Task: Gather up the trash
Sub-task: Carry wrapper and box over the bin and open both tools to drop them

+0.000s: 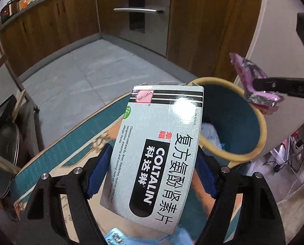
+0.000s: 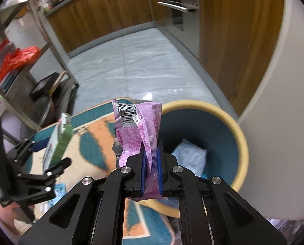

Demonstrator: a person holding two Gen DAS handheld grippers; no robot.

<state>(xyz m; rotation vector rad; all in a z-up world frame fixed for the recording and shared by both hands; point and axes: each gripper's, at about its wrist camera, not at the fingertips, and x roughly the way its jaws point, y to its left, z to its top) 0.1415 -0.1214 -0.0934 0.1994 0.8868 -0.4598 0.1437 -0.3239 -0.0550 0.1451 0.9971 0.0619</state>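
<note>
Both loads are airborne near the bin [image 2: 241, 140]; the step in hand looks like delivery. Left gripper [image 1: 152, 175] clamps a medicine box [image 1: 158, 153] over the rug [image 1: 70, 145], just short of the bin's rim. Right gripper [image 2: 151, 163] pinches a purple wrapper [image 2: 139, 126] beside the near rim. Next move likely calls for carrying each over the opening, then releasing. Right wrist view alone shows pale blue packaging [image 2: 189, 155] lying inside the bin, and the box's green side; left view shows its printed face.
</note>
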